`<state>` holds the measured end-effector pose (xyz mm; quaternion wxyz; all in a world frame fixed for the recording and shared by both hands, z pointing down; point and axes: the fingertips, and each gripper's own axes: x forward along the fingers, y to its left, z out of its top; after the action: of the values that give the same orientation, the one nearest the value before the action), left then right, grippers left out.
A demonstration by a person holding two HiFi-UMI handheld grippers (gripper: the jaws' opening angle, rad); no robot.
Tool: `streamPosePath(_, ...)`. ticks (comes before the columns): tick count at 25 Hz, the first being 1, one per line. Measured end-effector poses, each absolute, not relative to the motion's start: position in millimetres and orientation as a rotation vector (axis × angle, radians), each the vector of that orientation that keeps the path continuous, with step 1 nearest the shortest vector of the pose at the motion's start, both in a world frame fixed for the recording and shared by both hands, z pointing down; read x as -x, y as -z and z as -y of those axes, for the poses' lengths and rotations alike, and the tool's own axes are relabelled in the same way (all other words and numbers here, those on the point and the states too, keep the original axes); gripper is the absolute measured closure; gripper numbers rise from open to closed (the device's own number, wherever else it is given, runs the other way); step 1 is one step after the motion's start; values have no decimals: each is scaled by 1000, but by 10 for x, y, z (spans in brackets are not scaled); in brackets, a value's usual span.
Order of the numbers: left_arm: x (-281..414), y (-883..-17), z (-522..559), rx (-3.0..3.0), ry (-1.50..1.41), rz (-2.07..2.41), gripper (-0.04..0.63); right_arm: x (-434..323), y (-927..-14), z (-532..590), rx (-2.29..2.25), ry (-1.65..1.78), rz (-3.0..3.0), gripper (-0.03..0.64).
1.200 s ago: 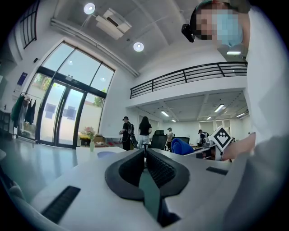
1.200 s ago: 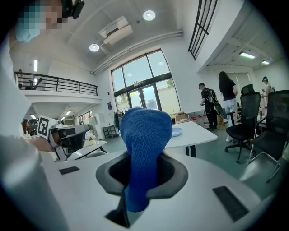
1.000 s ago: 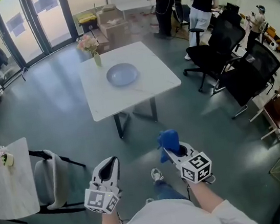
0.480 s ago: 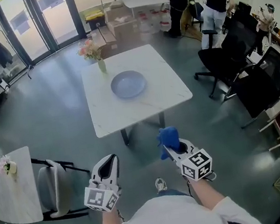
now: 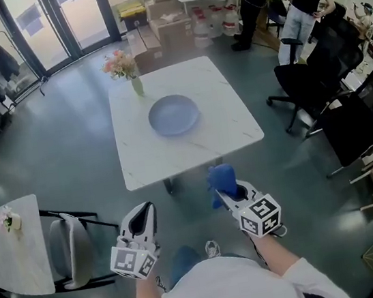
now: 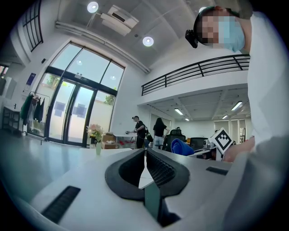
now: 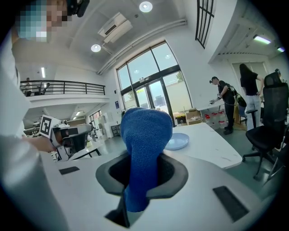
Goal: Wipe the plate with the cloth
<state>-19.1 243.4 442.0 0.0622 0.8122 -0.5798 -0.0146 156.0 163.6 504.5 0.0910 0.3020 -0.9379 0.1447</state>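
A pale blue plate lies flat near the middle of a white square worktop, with nothing on it. It is ahead of both tools and well apart from them. A strip of floor and the worktop's near edge lie between.

From the right tool the plate lies ahead and a little to the left. From the left tool it lies ahead and to the right. The right tool looks slightly the nearer.

The right tool is clamped on a blue cloth, which stands up out of its jaws in a rounded bunch. In the right gripper view the plate shows just past the cloth's right side. The left tool's jaws are pressed together with nothing between them.

The plate is round, so any line of approach serves. The cloth probably needs carrying forward and slightly left, over the near edge, then down onto the plate. A vase of flowers stands beyond the plate, near the far left corner.
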Motion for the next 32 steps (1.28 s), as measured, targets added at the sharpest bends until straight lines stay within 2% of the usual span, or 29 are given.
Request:
streamPosePath(12,600,-4575,-1634,-2449,55,1672,554,-1266,-5145,-945,-985,-456,2741,532)
streamPosePath(32,1702,-4525,-47,-2625,14,1429,554,-159,-5043,360,-1231,-481,2685,532)
